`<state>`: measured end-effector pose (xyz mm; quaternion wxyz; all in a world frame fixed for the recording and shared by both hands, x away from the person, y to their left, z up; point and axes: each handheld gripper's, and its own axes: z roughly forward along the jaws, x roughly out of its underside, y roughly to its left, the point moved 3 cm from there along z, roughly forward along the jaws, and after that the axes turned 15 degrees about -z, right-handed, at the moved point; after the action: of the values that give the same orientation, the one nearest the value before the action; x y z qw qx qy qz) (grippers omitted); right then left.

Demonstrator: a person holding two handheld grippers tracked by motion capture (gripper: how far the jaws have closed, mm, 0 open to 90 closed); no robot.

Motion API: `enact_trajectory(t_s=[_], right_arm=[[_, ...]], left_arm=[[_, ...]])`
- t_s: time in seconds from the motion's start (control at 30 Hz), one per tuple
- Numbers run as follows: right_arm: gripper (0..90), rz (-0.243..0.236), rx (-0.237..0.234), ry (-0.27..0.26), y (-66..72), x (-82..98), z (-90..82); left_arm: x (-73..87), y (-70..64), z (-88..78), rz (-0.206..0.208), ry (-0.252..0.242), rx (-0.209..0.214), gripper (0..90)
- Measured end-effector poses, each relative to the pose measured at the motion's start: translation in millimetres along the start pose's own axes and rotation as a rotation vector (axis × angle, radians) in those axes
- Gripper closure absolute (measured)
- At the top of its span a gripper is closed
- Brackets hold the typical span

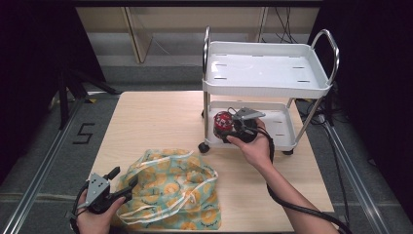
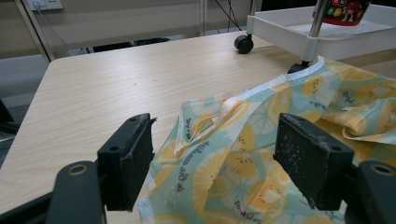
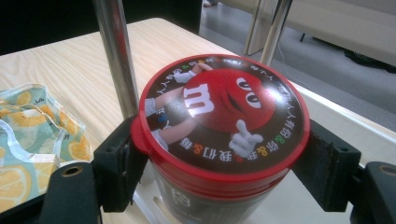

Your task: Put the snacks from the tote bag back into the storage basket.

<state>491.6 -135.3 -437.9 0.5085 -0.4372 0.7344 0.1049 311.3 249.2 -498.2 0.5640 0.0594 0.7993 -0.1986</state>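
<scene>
At the table's left front corner the left gripper [image 1: 122, 181] rests with its jaws spread wide, closed on nothing. The crumpled lemon-print bag [image 1: 170, 187] lies straight ahead of it, and in the left gripper view the near edge of the bag [image 2: 243, 154] sits between the two black jaws, under them rather than pinched.

Further right, the right gripper [image 1: 229, 127] reaches into the lower shelf [image 1: 282, 127] of the white cart [image 1: 265, 68] standing on the table's far right part. Its jaws press on either side of a red-lidded candy jar [image 1: 223, 122], gripping it just under the lid. The jar [image 3: 224, 126] stands upright, its long axis vertical, beside one of the cart's metal posts [image 3: 116, 56], with the shelf floor close below.

The right hand is plainly the one at the jar; the bag lies back toward the left. I cannot tell whether the jar's base touches the shelf.
</scene>
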Motion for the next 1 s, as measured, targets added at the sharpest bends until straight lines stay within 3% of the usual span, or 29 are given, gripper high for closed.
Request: enact_trajectory(t_s=[0.57,0.63,1.0], right_arm=[[26.0,-0.015,0.008,0.01,-2.3,0.9,4.1],[26.0,-0.001,-0.015,0.01,-0.3,0.2,4.5],[26.0,-0.006,-0.017,0.014,0.0,-0.5,7.1]], left_arm=[[0.4,-0.6,0.6,-0.004,-0.008,0.007,27.4],[0.3,-0.6,0.6,-0.003,-0.009,0.01,27.4],[0.1,0.2,-0.2,-0.002,0.002,0.0,27.4]])
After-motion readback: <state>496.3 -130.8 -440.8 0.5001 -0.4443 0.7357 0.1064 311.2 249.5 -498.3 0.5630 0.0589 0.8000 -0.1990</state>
